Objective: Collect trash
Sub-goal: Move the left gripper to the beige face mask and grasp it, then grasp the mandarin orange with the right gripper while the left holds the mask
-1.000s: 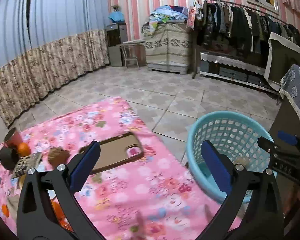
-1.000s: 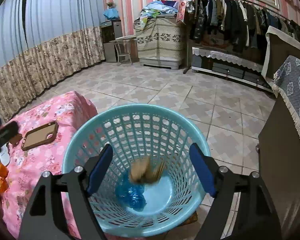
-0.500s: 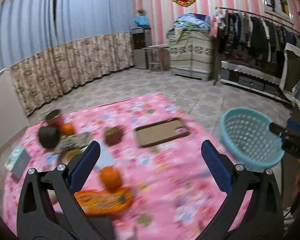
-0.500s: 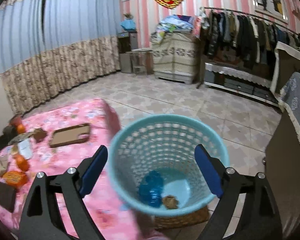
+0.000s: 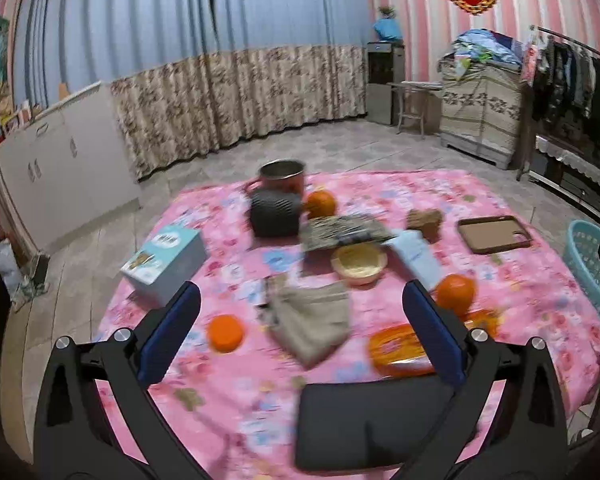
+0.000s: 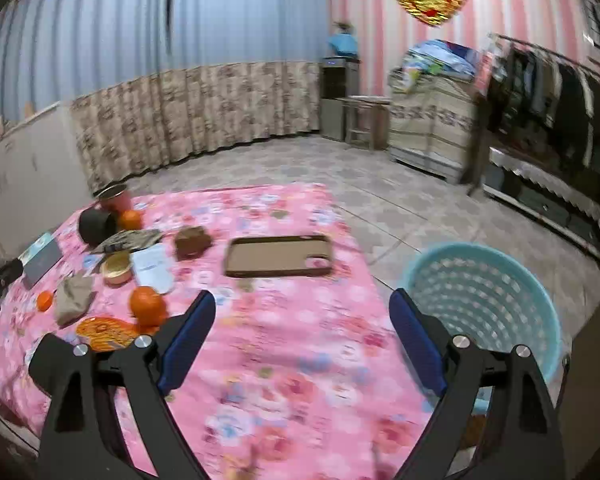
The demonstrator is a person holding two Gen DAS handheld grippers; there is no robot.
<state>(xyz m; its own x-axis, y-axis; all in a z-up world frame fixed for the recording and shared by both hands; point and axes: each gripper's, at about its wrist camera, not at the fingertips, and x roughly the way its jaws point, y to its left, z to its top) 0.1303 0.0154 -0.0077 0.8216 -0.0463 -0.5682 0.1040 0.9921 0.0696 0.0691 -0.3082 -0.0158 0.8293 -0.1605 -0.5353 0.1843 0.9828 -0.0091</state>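
Observation:
A pink flowered table (image 5: 380, 188) (image 6: 300, 340) holds scattered items. A crumpled beige wrapper (image 5: 312, 320) (image 6: 74, 296), an orange snack packet (image 5: 396, 350) (image 6: 106, 332), a brown crumpled piece (image 5: 424, 220) (image 6: 192, 240) and a patterned wrapper (image 5: 346, 230) (image 6: 128, 238) lie there. The light blue basket (image 6: 484, 300) (image 5: 592, 264) stands on the floor at the table's right edge. My left gripper (image 5: 300, 332) is open and empty above the beige wrapper. My right gripper (image 6: 300, 336) is open and empty over the table's near right part, left of the basket.
Oranges (image 5: 454, 294) (image 5: 225, 332) (image 5: 320, 204), a small bowl (image 5: 358, 264), a black speaker (image 5: 276, 214), a red mug (image 5: 282, 174), a boxed item (image 5: 166, 264), a brown phone case (image 5: 494, 234) (image 6: 280, 256) and a black pad (image 5: 364, 420) lie on the table.
Both grippers have swung left, away from the basket and toward the table. The basket has slid to the right edge of both views. Both grippers stay open.

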